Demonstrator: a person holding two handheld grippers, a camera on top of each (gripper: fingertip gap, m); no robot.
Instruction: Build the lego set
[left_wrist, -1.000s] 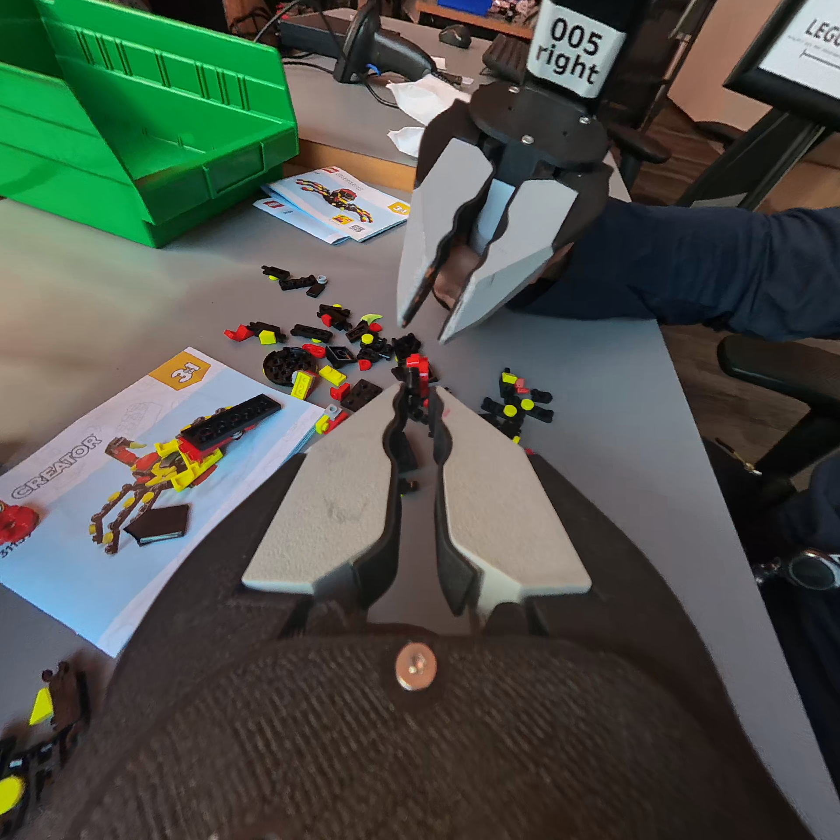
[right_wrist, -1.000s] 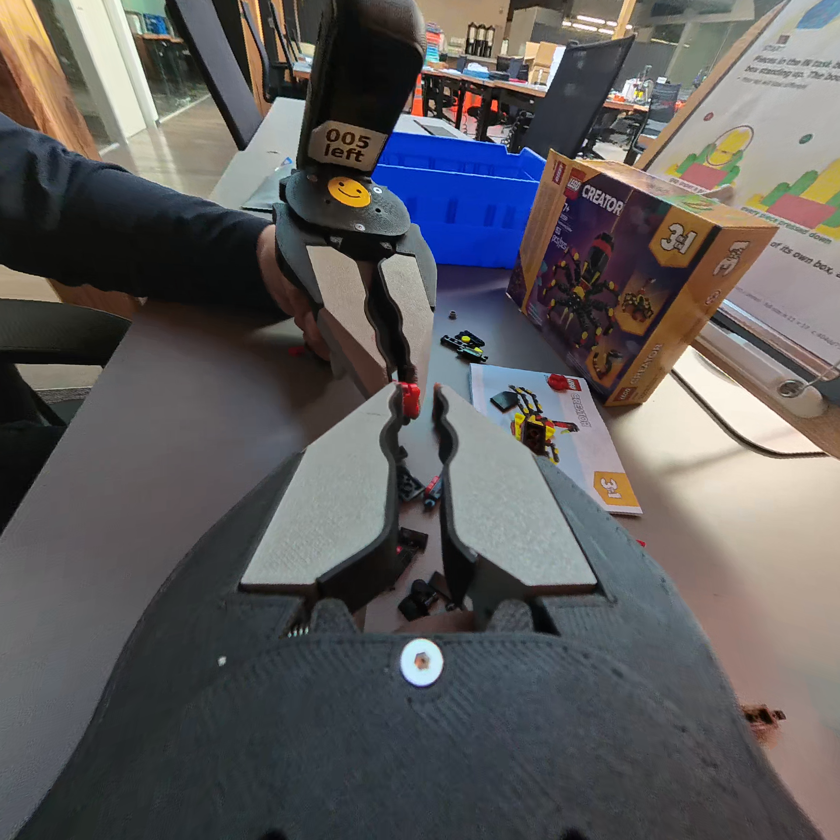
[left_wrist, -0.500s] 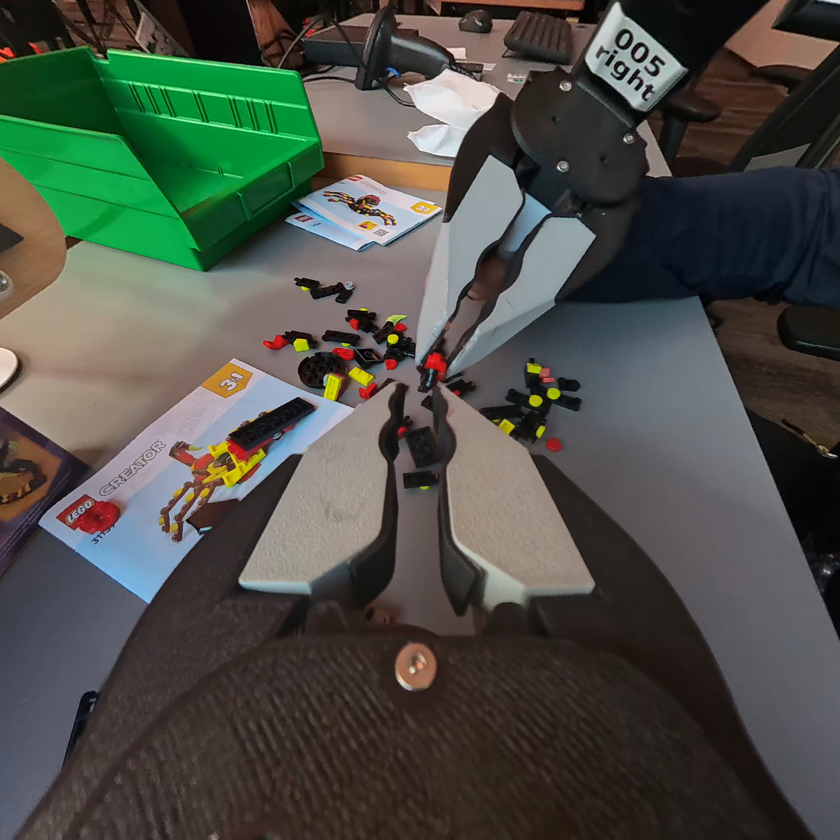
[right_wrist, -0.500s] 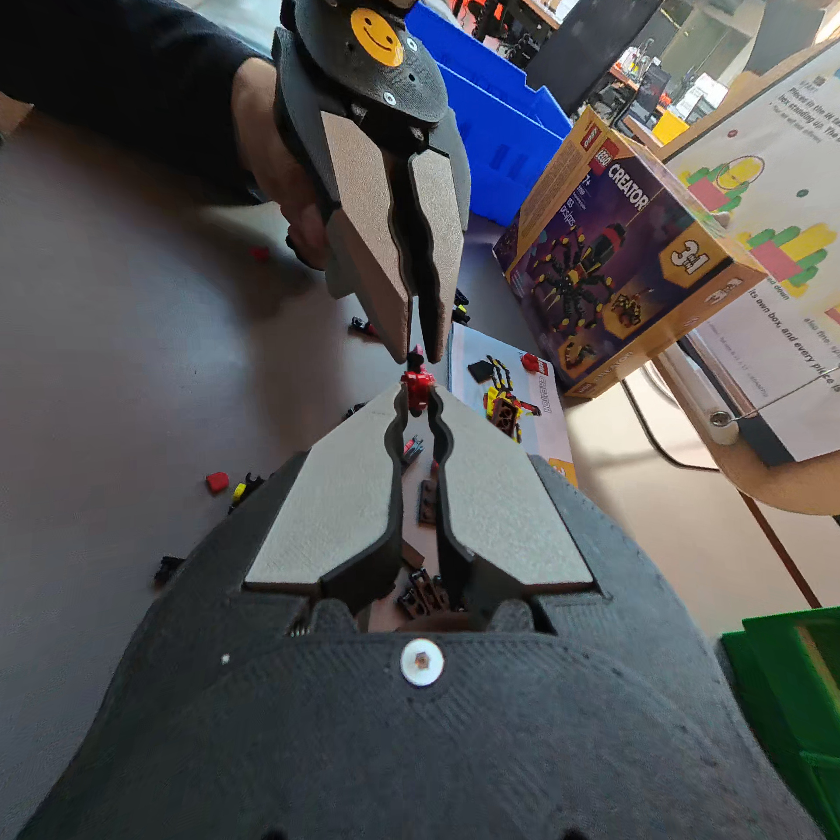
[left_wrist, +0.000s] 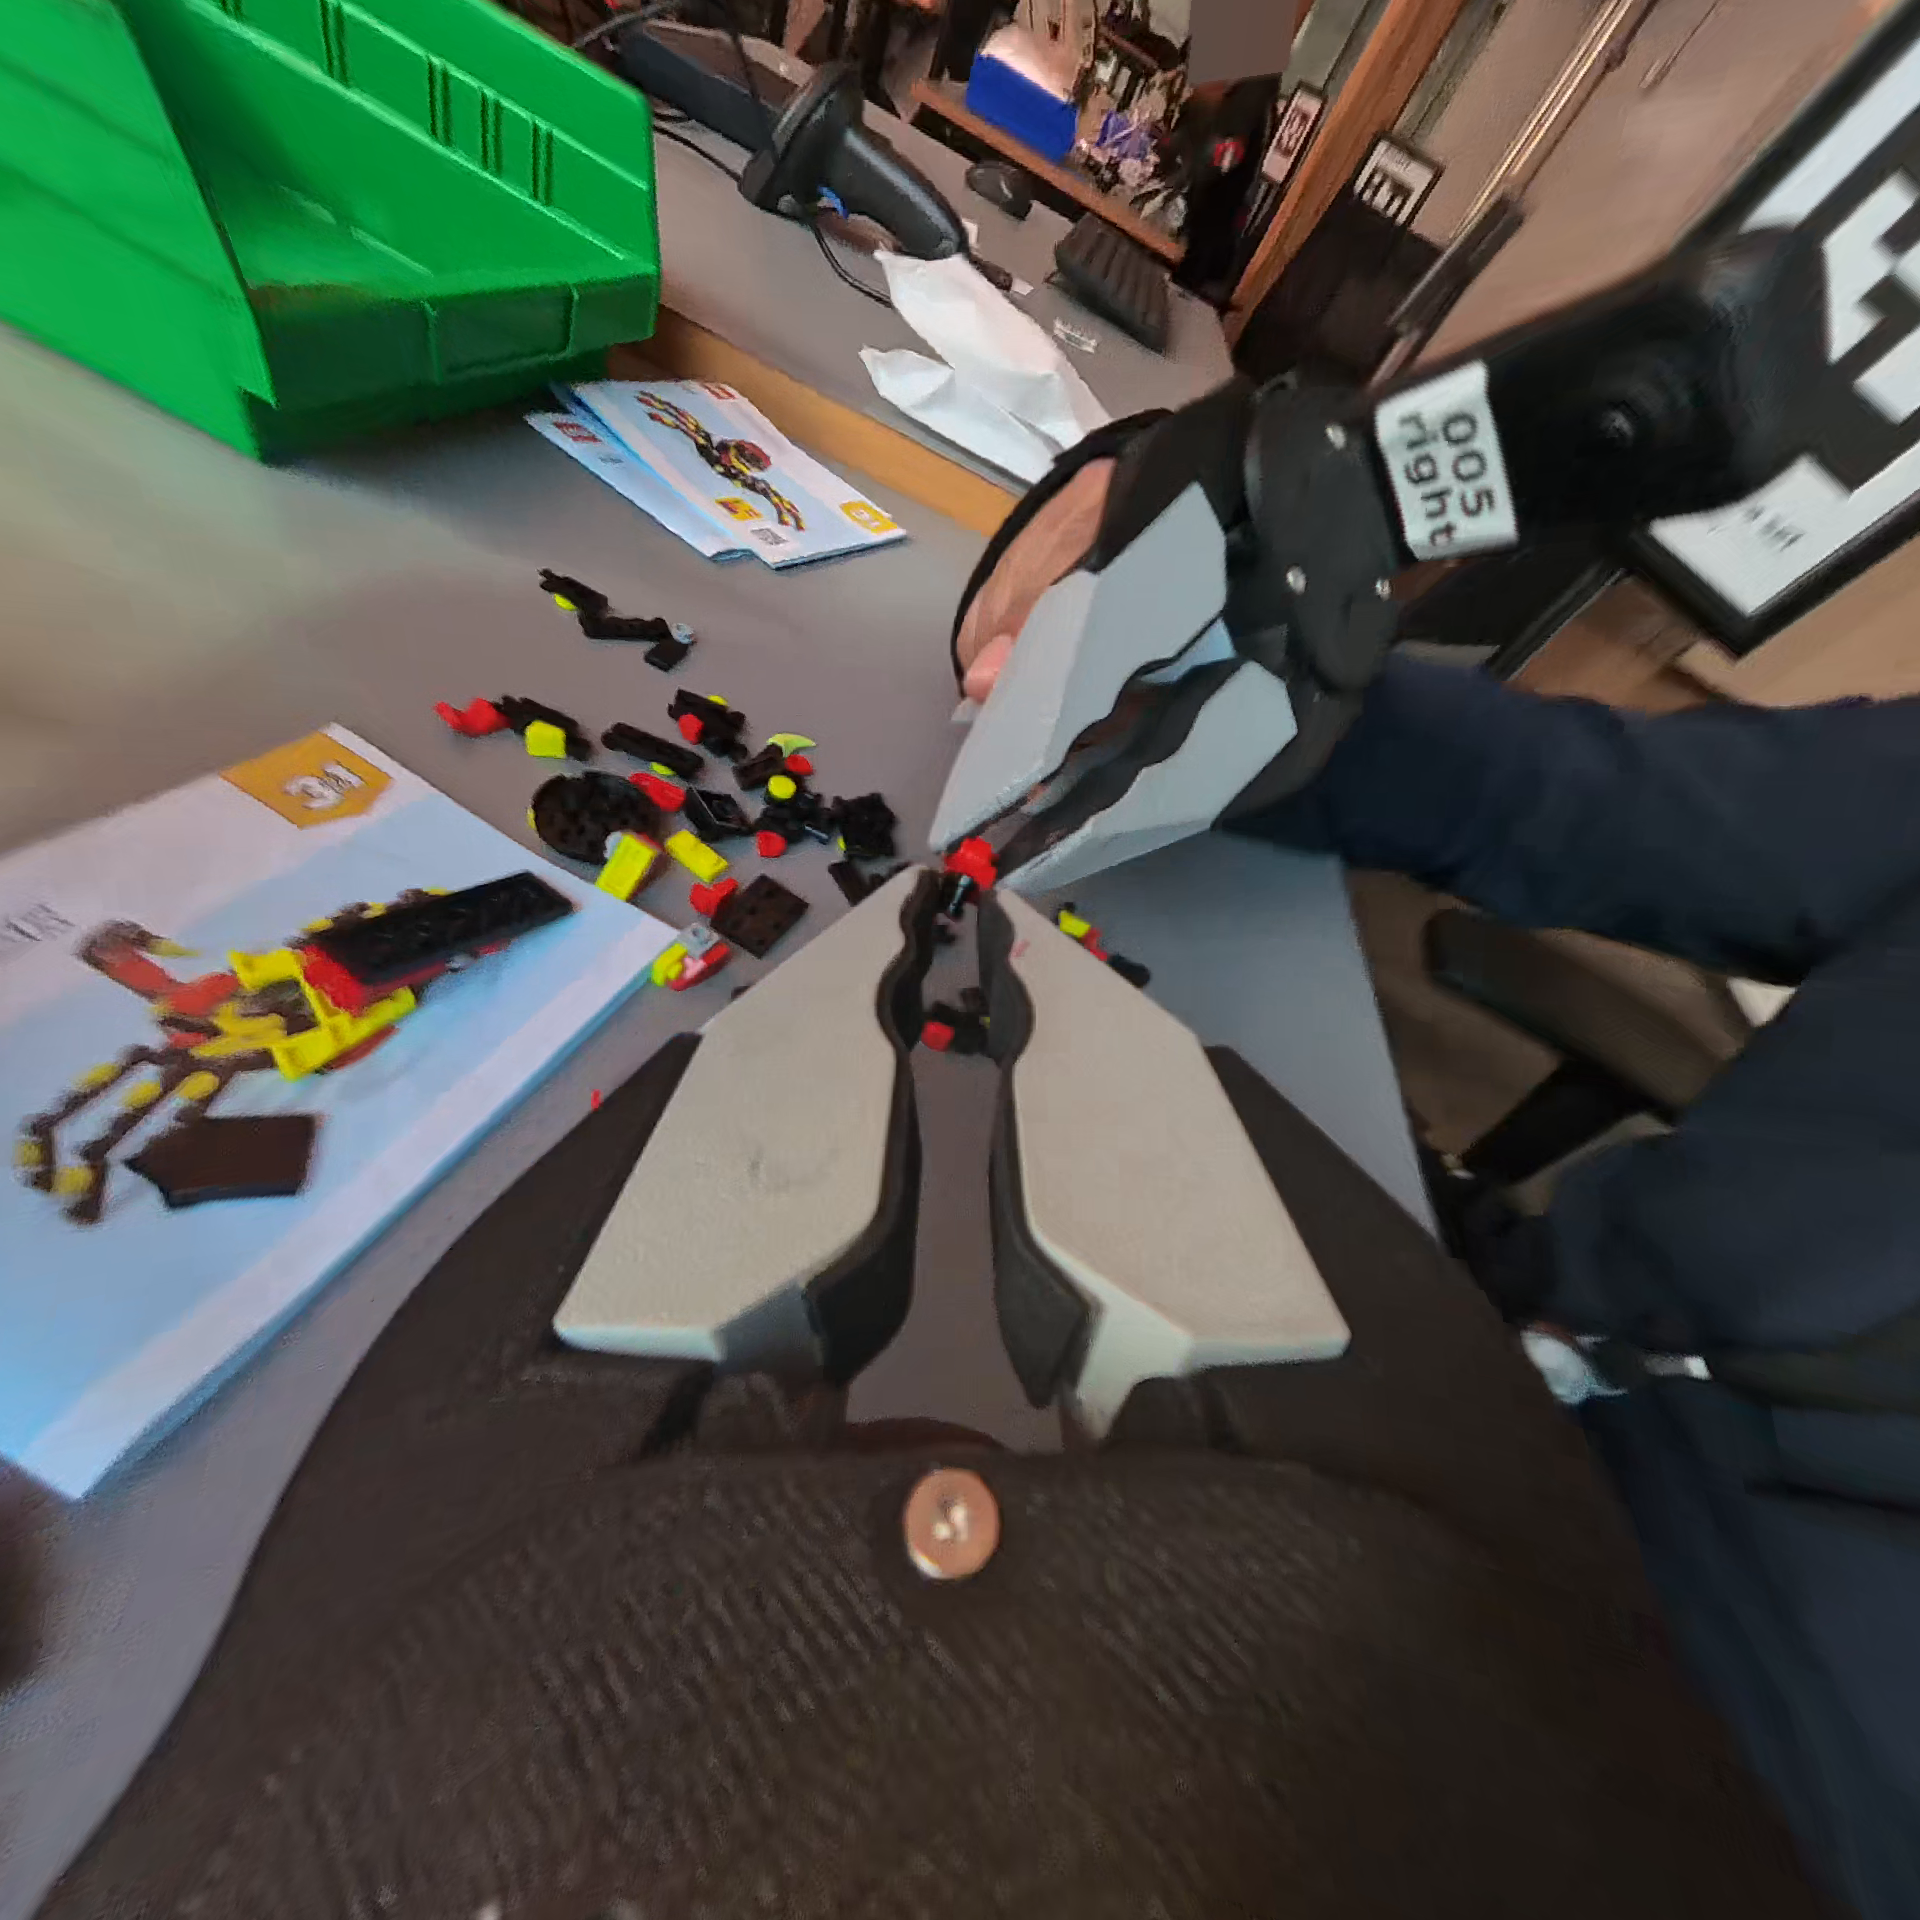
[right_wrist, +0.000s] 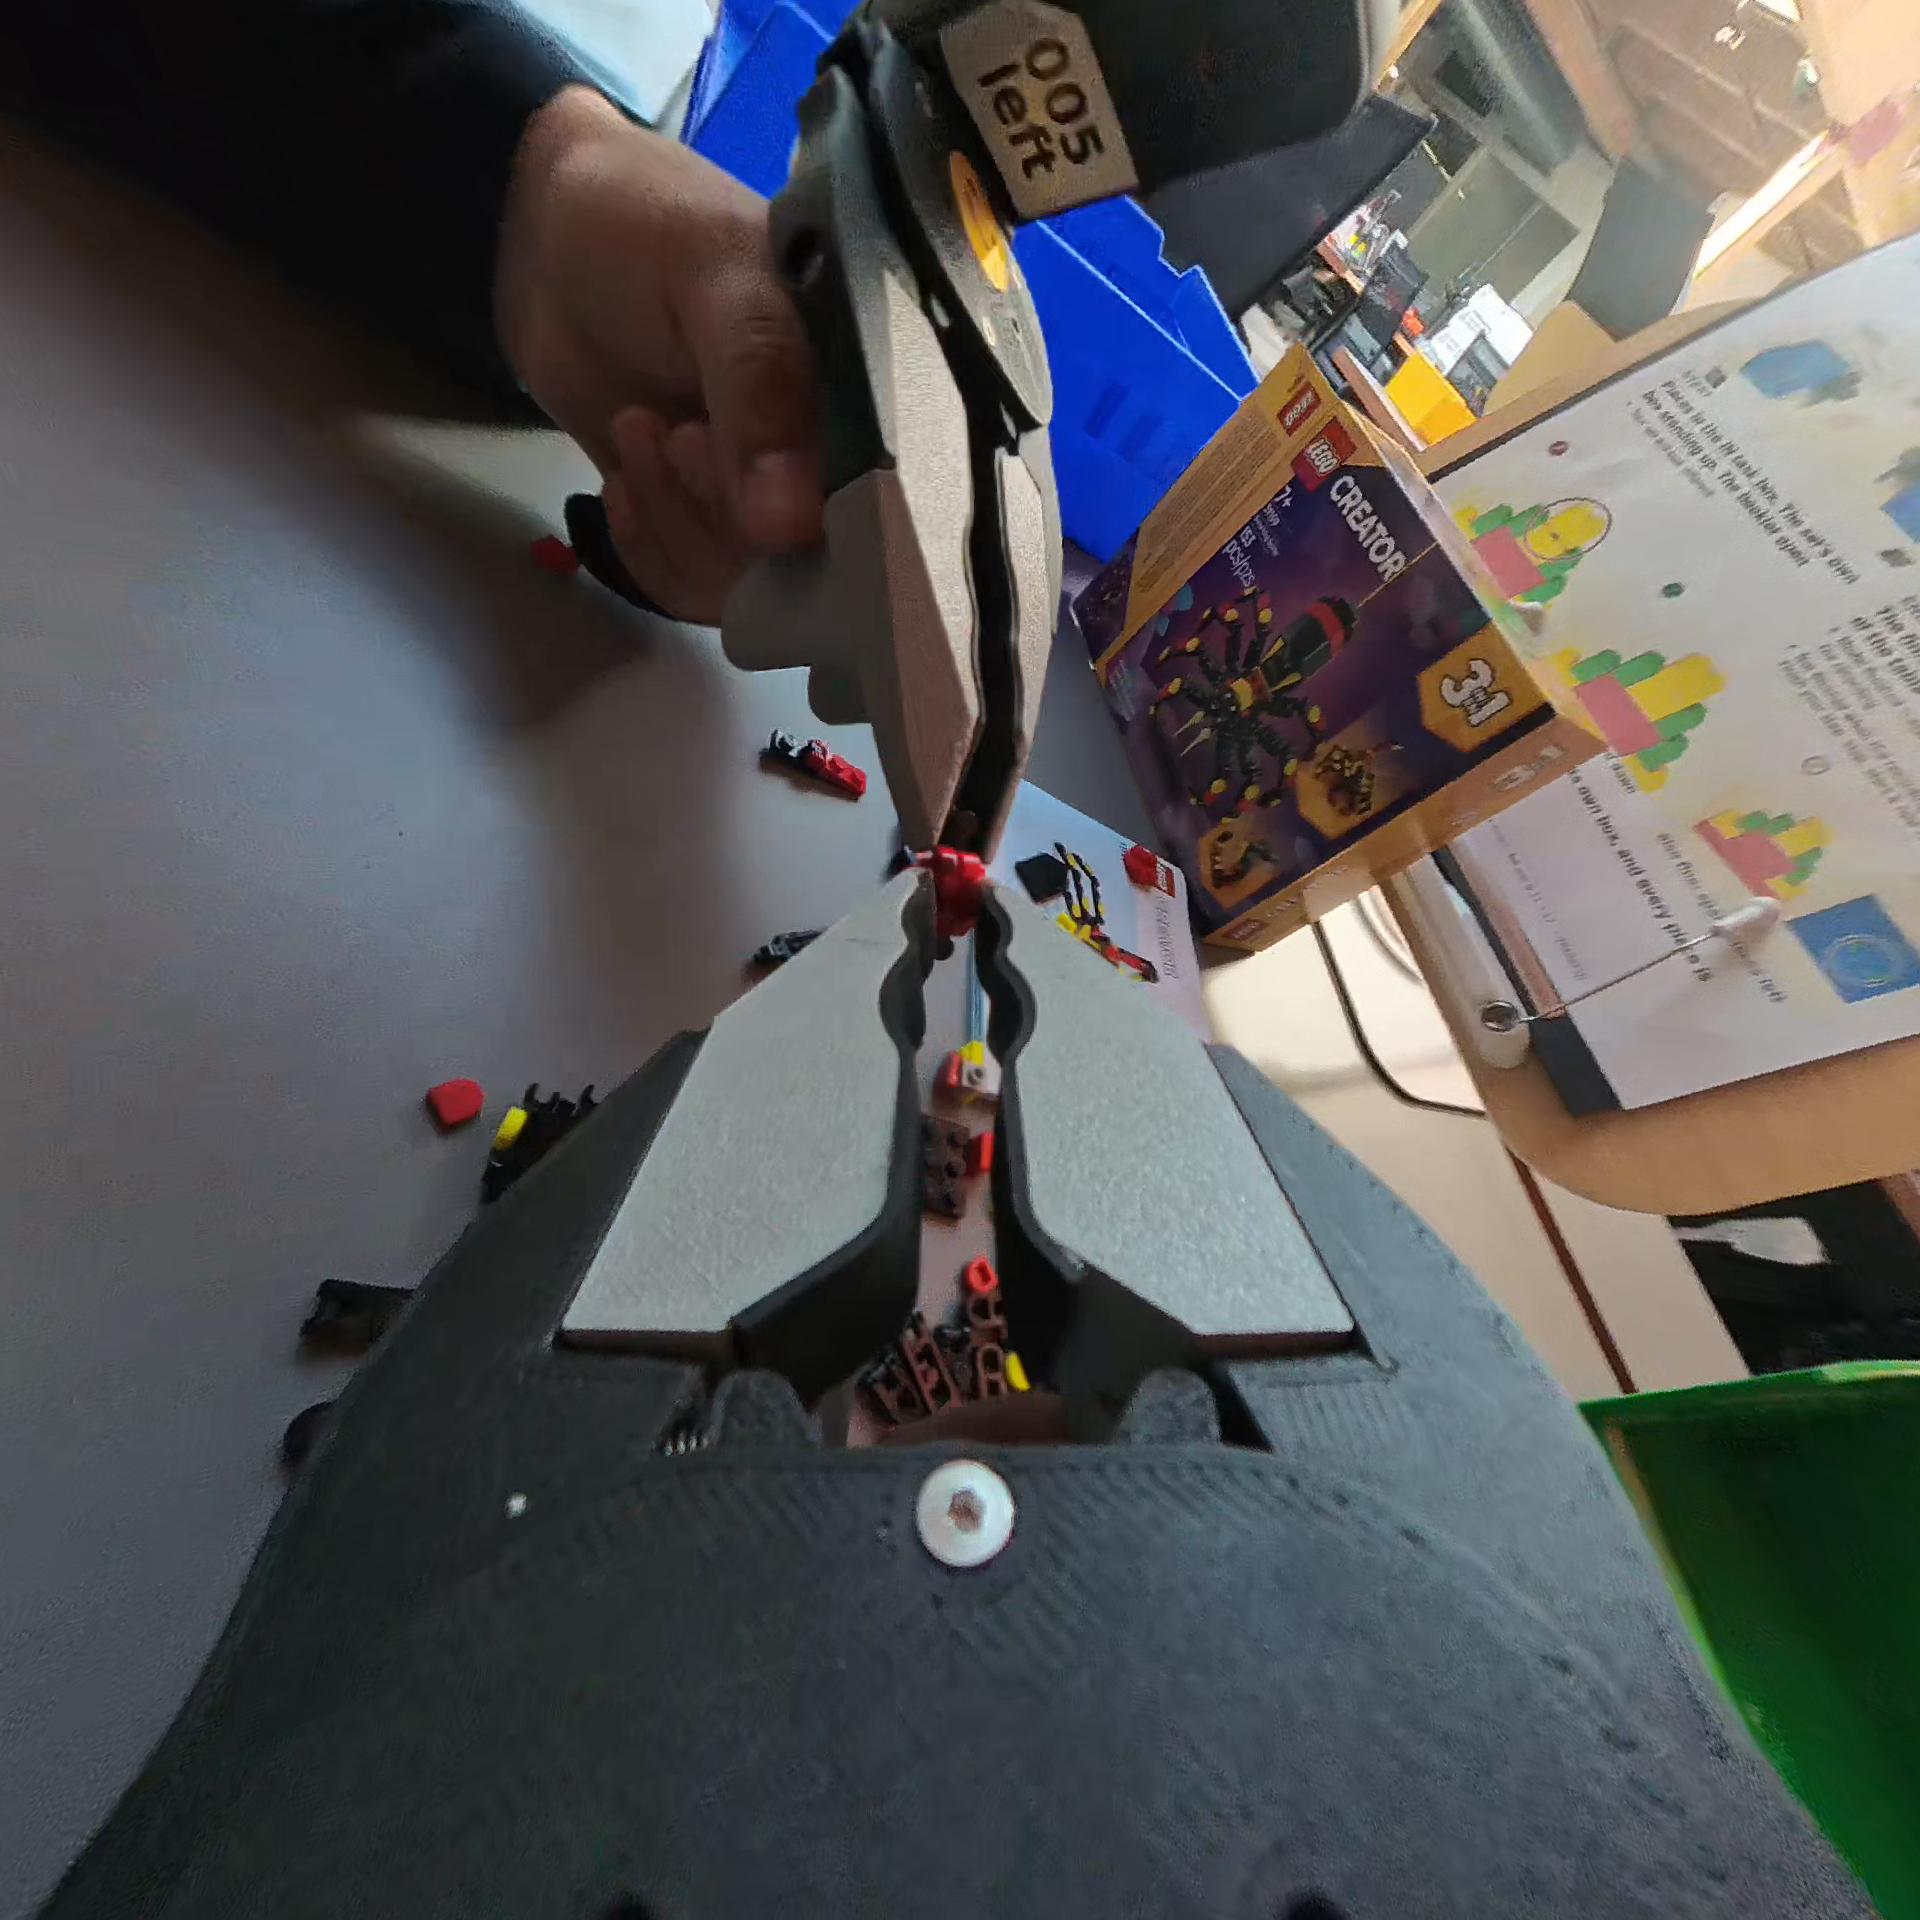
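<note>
Left wrist view: the left gripper fills the lower centre of the frame. Its jaws are nearly together at the tips and pinch a small red-and-black lego piece. The right gripper enters from the upper right, held by a hand in a dark sleeve. Its fingertips meet the same piece from the opposite side. Its jaws are narrow, and this view does not show whether they clamp the piece.

Right wrist view: the right gripper occupies the lower centre. Its tips close on the red piece, gripping it. The left gripper descends from the top centre, jaws pressed nearly together, tips touching the piece from above. The piece is thus held between both grippers, above the table.

Loose parts, black, red and yellow, lie scattered on the grey table at centre of the left wrist view, just beyond the left gripper's tips. A booklet lies at centre left, with a black plate and a dark tile resting on it. Two further booklets lie at upper centre. A green bin stands at upper left.

In the right wrist view, the set box stands at centre right, a blue bin behind it.
</note>
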